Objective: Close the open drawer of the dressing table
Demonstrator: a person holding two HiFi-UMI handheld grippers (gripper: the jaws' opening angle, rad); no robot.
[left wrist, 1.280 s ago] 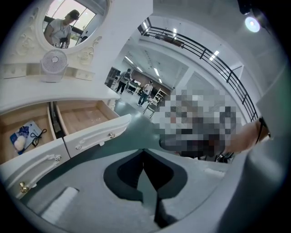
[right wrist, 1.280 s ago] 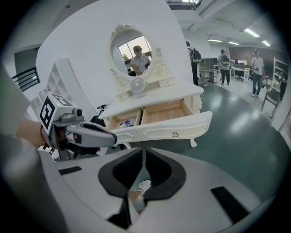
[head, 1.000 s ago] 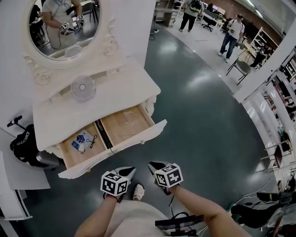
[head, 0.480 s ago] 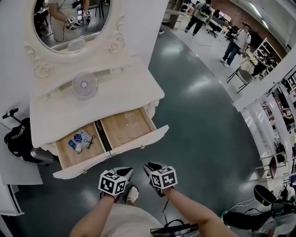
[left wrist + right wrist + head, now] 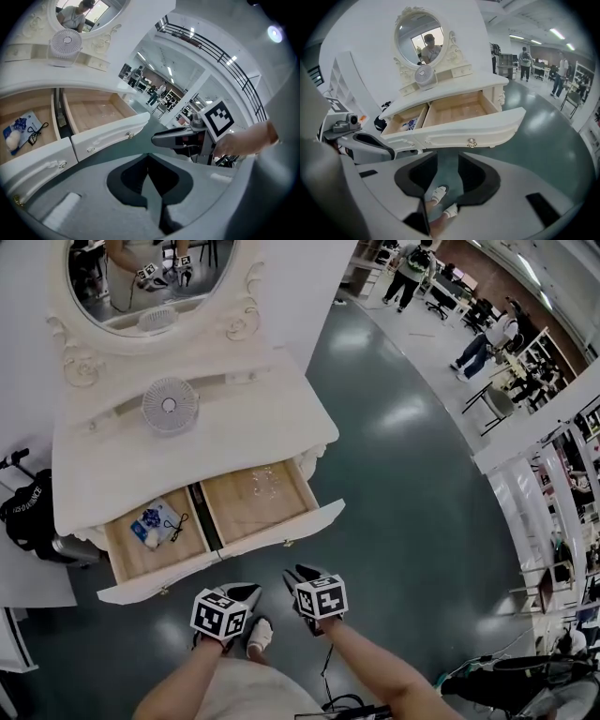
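Observation:
The white dressing table [image 5: 216, 442] has its drawer [image 5: 253, 542] pulled out, with two wooden compartments showing. The left compartment holds a blue-and-white packet [image 5: 150, 524] and a black cord; the right one looks bare. My left gripper [image 5: 247, 593] hangs just short of the drawer front [image 5: 108, 133], its jaws shut with nothing in them. My right gripper [image 5: 294, 576] is beside it, facing the drawer front [image 5: 473, 129] near a small metal knob [image 5: 472, 142]. Its jaws have just been opening and stand open [image 5: 447, 171] with only the floor between them.
A small white fan [image 5: 170, 406] stands on the tabletop under the oval mirror [image 5: 150, 277]. A black bag [image 5: 28, 512] sits left of the table. My feet in white slippers [image 5: 258, 634] are below the grippers. People [image 5: 483, 343] stand far off on the dark floor.
Both grippers have moved closer to the drawer front. The drawer itself has not moved.

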